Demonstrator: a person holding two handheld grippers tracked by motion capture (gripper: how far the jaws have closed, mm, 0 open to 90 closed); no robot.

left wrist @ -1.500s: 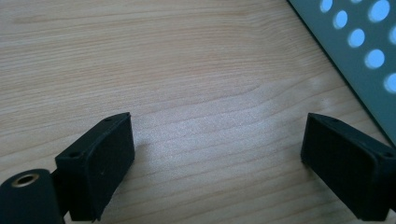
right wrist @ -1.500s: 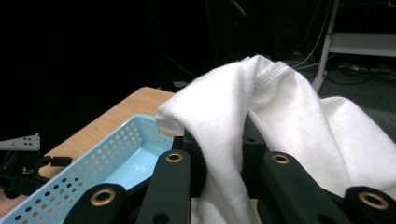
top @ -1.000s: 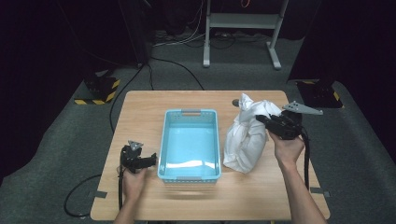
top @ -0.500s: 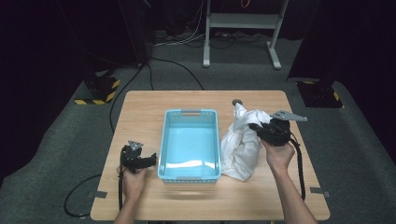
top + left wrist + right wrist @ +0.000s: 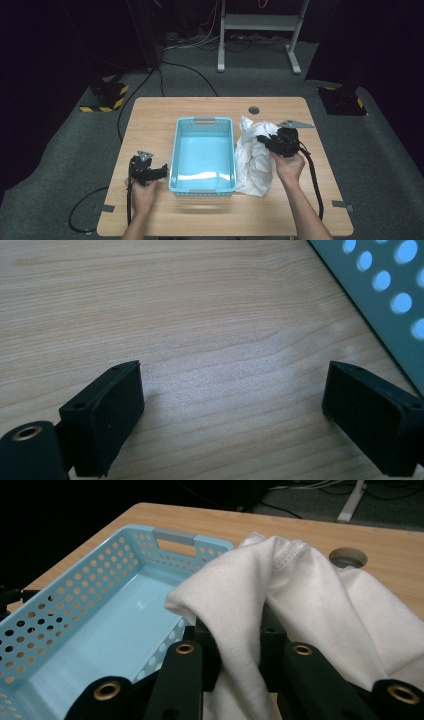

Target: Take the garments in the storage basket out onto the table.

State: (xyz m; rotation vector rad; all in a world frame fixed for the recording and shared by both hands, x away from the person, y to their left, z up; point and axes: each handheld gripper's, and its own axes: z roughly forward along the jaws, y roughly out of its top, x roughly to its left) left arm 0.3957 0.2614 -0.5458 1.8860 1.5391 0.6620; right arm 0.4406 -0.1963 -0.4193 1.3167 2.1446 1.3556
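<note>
My right gripper's fingers (image 5: 235, 655) clench a fold of the white cloth (image 5: 255, 157), heaped on the table (image 5: 150, 115) beside the empty blue basket (image 5: 202, 122); nothing is loaded yet. My left gripper (image 5: 230, 410) rests open on bare wood.

Table (image 5: 150, 115) evenly lit from above, dark surroundings, glare in basket (image 5: 202, 175), soft close-ups

1 white cloth (image 5: 255, 160), 1 light blue perforated basket (image 5: 202, 122), 1 wooden table (image 5: 150, 112), 2 hand-held tools
</note>
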